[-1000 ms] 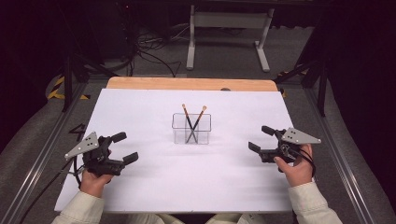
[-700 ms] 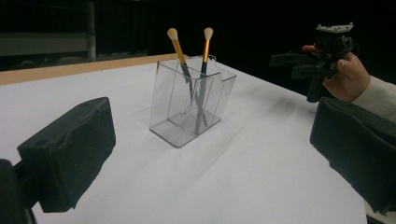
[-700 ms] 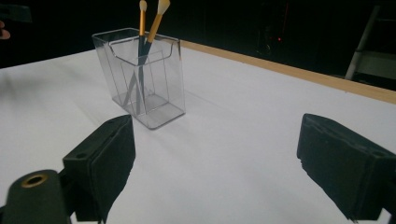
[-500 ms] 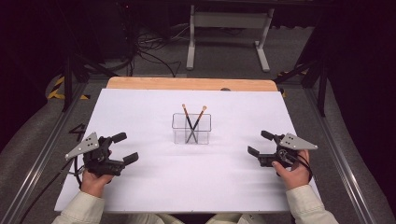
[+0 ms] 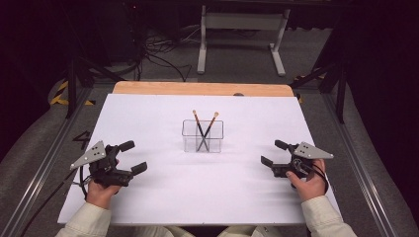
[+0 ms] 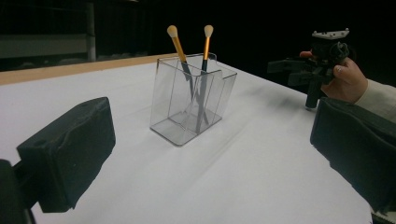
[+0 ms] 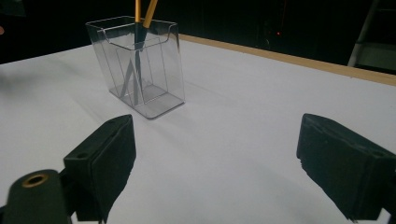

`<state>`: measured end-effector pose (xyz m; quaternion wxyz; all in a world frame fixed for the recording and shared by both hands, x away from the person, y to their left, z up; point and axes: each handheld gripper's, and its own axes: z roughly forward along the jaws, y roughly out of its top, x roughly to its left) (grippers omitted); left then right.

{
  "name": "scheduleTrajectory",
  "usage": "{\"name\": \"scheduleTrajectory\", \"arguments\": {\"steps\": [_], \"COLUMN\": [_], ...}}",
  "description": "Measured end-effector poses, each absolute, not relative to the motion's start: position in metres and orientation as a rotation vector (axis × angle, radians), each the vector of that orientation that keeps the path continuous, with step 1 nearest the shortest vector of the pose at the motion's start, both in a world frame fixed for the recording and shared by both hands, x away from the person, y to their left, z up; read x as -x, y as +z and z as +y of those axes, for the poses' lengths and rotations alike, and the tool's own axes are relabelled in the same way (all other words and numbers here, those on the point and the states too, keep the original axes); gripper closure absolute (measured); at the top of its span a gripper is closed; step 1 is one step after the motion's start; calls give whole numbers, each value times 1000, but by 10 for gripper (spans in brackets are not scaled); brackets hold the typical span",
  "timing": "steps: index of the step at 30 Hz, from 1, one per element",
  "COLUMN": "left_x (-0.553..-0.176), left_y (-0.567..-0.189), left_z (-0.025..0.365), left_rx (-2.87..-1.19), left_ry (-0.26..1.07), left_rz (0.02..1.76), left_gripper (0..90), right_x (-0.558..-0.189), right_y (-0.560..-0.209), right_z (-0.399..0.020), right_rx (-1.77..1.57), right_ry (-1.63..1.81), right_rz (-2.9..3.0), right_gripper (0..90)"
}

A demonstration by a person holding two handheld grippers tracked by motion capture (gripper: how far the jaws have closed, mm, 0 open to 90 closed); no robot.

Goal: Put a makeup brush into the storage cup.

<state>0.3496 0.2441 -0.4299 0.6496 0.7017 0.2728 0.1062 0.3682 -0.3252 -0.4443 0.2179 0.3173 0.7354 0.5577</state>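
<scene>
you're working at a table covered with a plain white sheet, smooth and bare apart from one item in the middle. along its far edge a strip of light wood shows past the sheet. beyond that the room is dark: a grey floor, a tangle of black cables on it at the far left, and a pale metal stand with two legs straight ahead. dark rails run down both sides of the table, with a bit of yellow-and-black tape on the floor at the left.

count what's there: one clear plastic holder, standing upright at the centre of the sheet, and two makeup brushes inside it. the brushes have orange handles and pale tips, they lean opposite ways and cross each other low in the holder, tips up above its rim. in the left gripper view the holder shows inner dividers, and both brushes sit toward its far part.

two grippers, one in each of your hands. your left gripper rests at the near left of the sheet, jaws spread wide with nothing between them, pointing in toward the holder but well apart from it. your right gripper sits at the near right, likewise spread wide and empty, also aimed at the middle and well apart from the holder. the right gripper view has the holder ahead, off to the left of its jaws, with white sheet between.
</scene>
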Motion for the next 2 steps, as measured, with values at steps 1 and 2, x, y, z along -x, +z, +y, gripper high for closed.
{"name": "scheduleTrajectory", "arguments": {"steps": [1, 2], "left_x": [-349, -349], "left_y": [-431, -431], "left_z": [243, 243], "left_rx": [-1590, -1590], "left_ry": [246, 246], "left_rz": [625, 625], "left_gripper": [6, 6], "right_x": [-368, -368], "right_y": [-444, -444], "right_z": [-325, -325], "right_rx": [-878, -878], "right_ry": [1542, 1542], "right_rz": [2038, 2038], "right_gripper": [126, 126]}}
